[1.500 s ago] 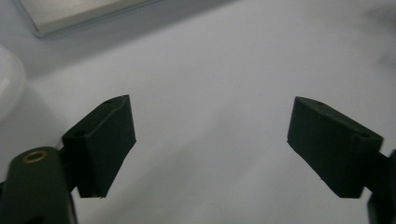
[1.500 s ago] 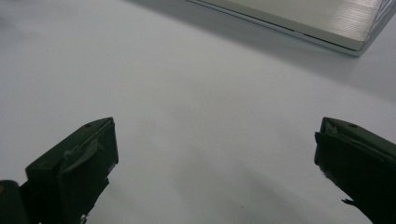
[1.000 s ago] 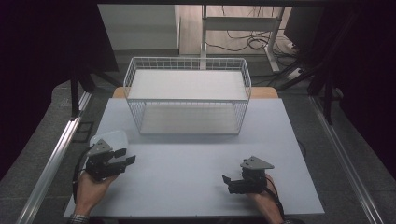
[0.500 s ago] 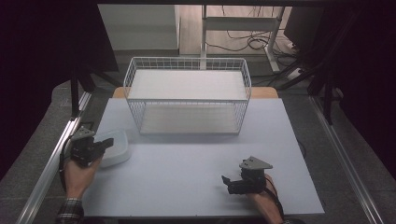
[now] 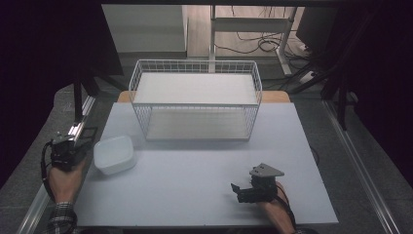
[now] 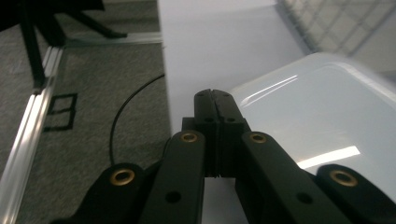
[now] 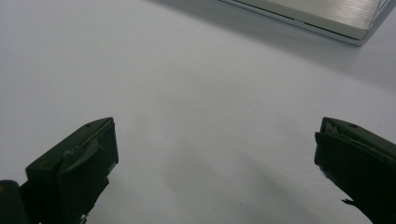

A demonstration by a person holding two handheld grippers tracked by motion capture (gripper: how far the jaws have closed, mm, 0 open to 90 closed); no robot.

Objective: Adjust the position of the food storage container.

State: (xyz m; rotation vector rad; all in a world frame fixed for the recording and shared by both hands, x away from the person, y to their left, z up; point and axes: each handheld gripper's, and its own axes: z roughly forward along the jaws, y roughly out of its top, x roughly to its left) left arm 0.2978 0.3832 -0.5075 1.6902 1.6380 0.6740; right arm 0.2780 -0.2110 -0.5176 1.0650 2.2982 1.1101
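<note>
A white, rounded, shallow lidded container (image 5: 114, 154) lies on the white table (image 5: 195, 195) near its left edge. My left gripper (image 5: 73, 141) hangs just off that edge, left of the container and apart from it. In the left gripper view its jaws (image 6: 213, 100) are pressed together with nothing between them, and the glossy container (image 6: 317, 121) lies to their right. My right gripper (image 5: 242, 191) rests at the table's front right, open. In the right gripper view its fingers (image 7: 215, 144) stand wide apart over bare table.
A white wire basket (image 5: 195, 100) with a flat white floor stands at the back middle of the table; its corner (image 7: 327, 18) appears in the right gripper view. Grey carpet, a metal rail (image 5: 78, 126) and a black cable (image 6: 126, 112) lie left of the table.
My left gripper has drawn back to the left, off the table's edge, uncovering the white container, which stays where it was. The right gripper has not moved.
</note>
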